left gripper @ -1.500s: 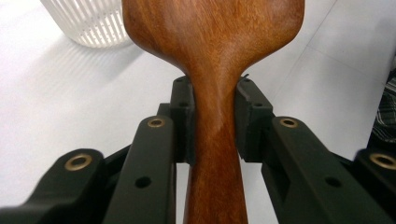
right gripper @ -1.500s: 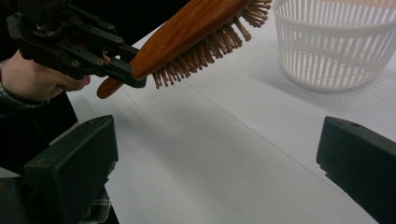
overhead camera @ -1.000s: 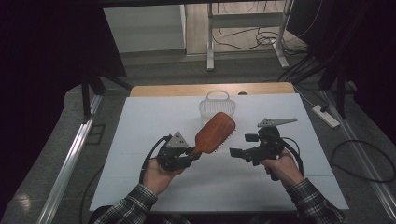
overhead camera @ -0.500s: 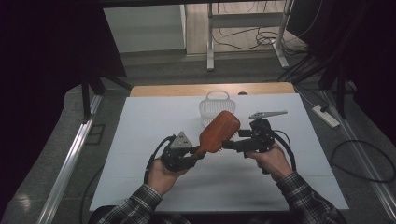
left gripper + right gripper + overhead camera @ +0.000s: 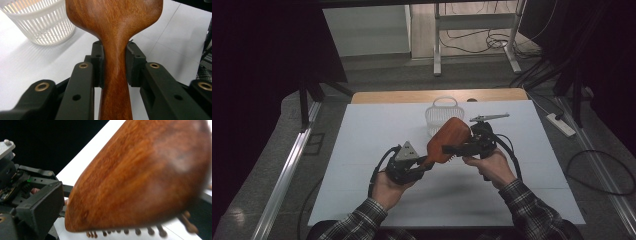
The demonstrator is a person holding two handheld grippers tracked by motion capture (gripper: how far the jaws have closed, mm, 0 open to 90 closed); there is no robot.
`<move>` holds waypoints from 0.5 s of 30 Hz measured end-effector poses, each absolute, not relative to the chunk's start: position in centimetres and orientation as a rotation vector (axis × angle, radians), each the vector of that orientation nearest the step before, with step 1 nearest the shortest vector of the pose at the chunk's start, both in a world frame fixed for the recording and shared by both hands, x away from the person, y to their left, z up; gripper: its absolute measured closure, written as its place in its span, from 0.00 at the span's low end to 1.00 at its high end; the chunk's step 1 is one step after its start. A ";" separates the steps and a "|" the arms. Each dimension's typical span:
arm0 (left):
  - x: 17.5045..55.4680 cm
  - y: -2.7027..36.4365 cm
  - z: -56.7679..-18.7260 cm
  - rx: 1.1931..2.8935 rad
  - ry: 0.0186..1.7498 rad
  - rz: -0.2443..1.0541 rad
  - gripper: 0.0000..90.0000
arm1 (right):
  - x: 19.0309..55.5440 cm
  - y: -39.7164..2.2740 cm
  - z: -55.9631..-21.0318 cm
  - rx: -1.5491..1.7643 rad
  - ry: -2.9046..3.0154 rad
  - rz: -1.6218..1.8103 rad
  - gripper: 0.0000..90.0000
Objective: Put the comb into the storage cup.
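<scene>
Above the white rectangular table, in front of the white slatted plastic basket, the brown wooden paddle hairbrush is clenched at its handle by the left gripper, while the right gripper spreads its jaws around the head.

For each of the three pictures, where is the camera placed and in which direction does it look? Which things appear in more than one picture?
High view: above the person's side, looking forward and down at the white table; both forearms, left gripper, right gripper.
Left gripper view: on the left gripper, looking along its jaws clamped on the wooden hairbrush handle.
Right gripper view: on the right gripper, facing the brush back and bristles; one black jaw at lower left.
Shared: the hairbrush everywhere; the white basket in high and left gripper views.
</scene>
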State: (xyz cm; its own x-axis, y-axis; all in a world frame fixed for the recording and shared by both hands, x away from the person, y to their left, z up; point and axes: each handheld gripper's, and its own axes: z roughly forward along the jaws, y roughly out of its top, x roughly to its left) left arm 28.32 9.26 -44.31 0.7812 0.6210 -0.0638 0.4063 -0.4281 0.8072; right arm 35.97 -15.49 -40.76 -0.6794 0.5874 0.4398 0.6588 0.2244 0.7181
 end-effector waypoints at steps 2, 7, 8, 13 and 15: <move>28.3 9.3 -44.3 2.074 0.761 0.311 0.80 | 36.1 -15.3 -40.7 -1.230 -2.387 -1.480 0.04; 28.1 9.2 -44.3 2.070 0.759 0.320 0.80 | 36.2 -15.2 -40.7 -1.224 -2.369 -1.497 0.12; 28.1 9.2 -44.3 2.072 0.757 0.324 0.80 | 36.2 -15.2 -40.7 -1.222 -2.365 -1.501 0.14; 28.0 9.0 -44.4 2.074 0.752 0.327 0.80 | 36.2 -15.4 -40.6 -1.210 -2.332 -1.517 0.26; 28.1 9.0 -44.5 2.077 0.747 0.319 0.80 | 36.3 -15.6 -40.6 -1.221 -2.278 -1.525 0.32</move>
